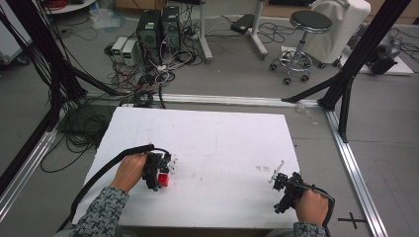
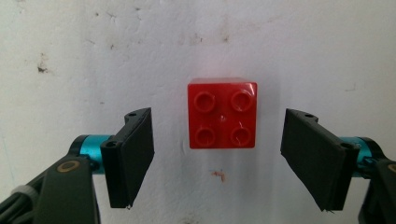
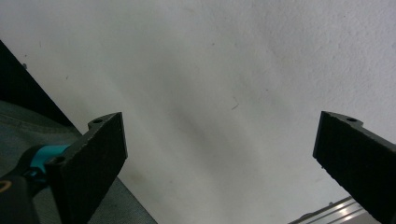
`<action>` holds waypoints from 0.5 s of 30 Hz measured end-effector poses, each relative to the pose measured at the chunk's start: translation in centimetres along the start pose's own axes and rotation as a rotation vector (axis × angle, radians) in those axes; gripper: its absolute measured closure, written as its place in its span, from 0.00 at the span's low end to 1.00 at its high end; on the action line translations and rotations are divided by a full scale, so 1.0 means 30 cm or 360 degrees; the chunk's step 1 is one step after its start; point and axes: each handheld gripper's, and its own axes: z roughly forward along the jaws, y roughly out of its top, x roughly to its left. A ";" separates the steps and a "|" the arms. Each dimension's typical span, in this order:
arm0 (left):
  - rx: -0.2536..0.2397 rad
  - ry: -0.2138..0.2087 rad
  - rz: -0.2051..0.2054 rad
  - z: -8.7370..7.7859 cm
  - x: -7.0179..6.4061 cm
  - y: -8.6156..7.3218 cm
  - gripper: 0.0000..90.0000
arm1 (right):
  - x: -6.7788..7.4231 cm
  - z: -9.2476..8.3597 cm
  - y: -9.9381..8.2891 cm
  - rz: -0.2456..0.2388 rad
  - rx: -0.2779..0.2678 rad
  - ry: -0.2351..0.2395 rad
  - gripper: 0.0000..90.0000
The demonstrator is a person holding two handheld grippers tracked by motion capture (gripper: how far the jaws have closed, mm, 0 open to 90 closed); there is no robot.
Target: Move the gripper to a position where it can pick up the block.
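A red four-stud brick [image 2: 222, 113] lies on the white table, studs facing the camera in the left gripper view. My left gripper [image 2: 217, 158] points down over it, open, one pad on each side of the brick with a gap to both. From the high view the brick [image 1: 162, 178] peeks out red under the left gripper [image 1: 157, 170] at the table's front left. At the front right, the right gripper [image 1: 285, 190] is held by a hand near the table edge. Its jaws stand wide apart with nothing between them in the right gripper view [image 3: 219, 158].
The white table [image 1: 222, 143] has faint marks and smudges. A small pale object [image 1: 277, 169] lies just beyond the right gripper. Black frame posts, cables, computer boxes and a stool [image 1: 304, 29] stand on the floor beyond the table.
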 end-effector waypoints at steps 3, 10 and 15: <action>-0.0005 -0.0009 0.0004 0.004 0.002 0.006 0.29 | 0.000 0.001 0.003 -0.0012 0.0000 0.0000 0.02; 0.0022 -0.0036 0.0013 0.023 0.003 0.015 0.29 | -0.001 0.004 0.005 -0.0011 0.0002 0.0000 0.02; 0.0029 -0.0032 0.0017 0.023 0.001 0.011 0.29 | 0.001 0.003 0.005 -0.0005 -0.0001 0.0002 0.02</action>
